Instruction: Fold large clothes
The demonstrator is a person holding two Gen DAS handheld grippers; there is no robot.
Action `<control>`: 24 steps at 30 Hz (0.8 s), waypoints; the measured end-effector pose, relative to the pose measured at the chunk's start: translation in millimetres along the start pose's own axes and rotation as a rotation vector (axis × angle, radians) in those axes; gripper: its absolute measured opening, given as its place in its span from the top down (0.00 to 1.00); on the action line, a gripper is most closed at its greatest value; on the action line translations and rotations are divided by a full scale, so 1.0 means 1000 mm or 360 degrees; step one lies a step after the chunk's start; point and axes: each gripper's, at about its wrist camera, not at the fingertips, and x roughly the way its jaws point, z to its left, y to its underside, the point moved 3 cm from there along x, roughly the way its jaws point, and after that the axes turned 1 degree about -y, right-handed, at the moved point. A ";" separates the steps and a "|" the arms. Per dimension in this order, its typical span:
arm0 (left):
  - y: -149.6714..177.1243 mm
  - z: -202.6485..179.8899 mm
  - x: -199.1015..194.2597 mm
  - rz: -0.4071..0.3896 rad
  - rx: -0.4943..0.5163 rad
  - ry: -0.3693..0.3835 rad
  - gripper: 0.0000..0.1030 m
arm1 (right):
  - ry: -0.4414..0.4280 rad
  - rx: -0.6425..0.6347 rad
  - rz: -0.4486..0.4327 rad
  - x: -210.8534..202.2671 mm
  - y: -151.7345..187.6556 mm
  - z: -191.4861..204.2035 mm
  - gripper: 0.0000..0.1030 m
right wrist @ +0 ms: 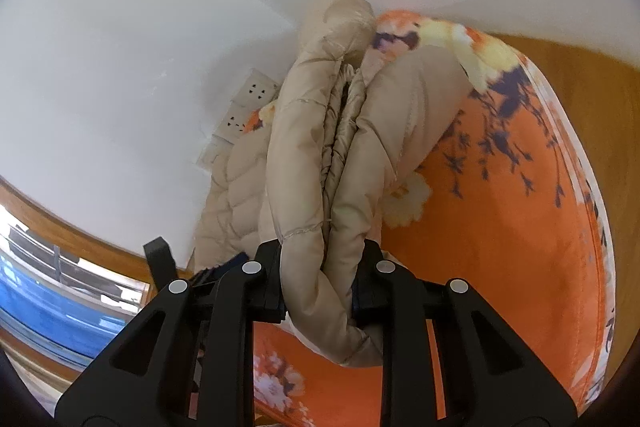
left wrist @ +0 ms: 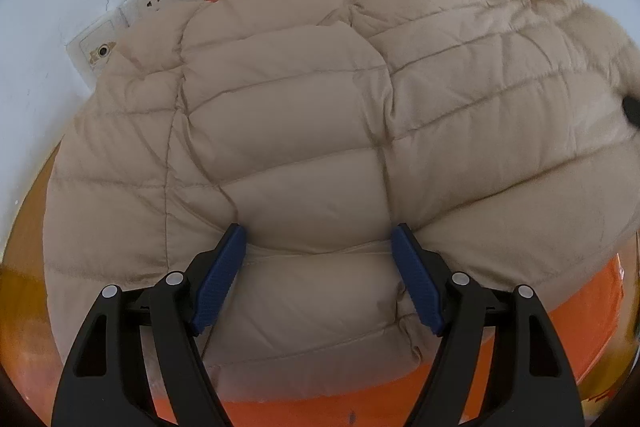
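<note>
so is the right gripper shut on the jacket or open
Shut on it: the right gripper pinches a bunched, doubled-over edge of the beige puffer jacket between its fingers.

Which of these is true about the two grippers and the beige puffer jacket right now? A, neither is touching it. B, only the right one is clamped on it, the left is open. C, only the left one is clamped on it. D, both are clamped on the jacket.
B: the right gripper has a thick fold of the puffer jacket pinched between its jaws, while the left gripper has its jaws spread wide apart over the jacket.
</note>
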 end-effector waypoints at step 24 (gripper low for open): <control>-0.005 0.110 -0.073 -0.0112 0.0129 0.0044 0.30 | 0.0412 -0.0350 -0.0044 0.047 0.014 0.148 0.79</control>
